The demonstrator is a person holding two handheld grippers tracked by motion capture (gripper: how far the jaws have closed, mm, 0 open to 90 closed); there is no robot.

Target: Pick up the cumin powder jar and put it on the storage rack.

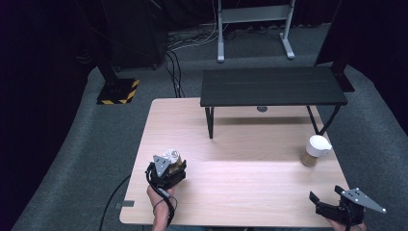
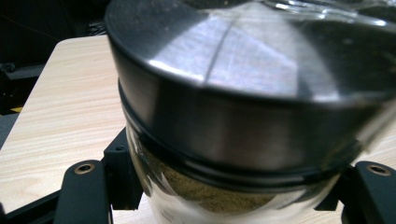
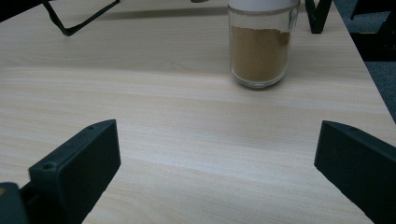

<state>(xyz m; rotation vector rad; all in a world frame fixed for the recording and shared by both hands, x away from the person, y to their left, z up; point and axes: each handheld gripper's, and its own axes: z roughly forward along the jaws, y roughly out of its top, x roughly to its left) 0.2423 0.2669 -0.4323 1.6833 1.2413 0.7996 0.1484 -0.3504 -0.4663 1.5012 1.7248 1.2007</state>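
A glass spice jar with a shiny metal lid (image 2: 243,93) and brownish powder inside sits between the jaws of my left gripper (image 1: 174,167), which is shut on it at the table's front left. The jar (image 1: 172,156) pokes out beyond the gripper's grey plate. A second glass jar with a white cap (image 1: 315,150) and brown powder stands upright at the right side of the table. Seen from the right gripper view, that jar (image 3: 261,44) is ahead and apart from my right gripper (image 3: 217,163), whose jaws stand wide open over bare wood. My right gripper (image 1: 326,197) rests near the front right corner.
A low black shelf on thin legs (image 1: 272,86) stands across the back of the light wood table (image 1: 240,178). Beyond it are grey carpet, cables and a metal stand (image 1: 255,19). A yellow-black striped base (image 1: 118,91) lies off the table's back left.
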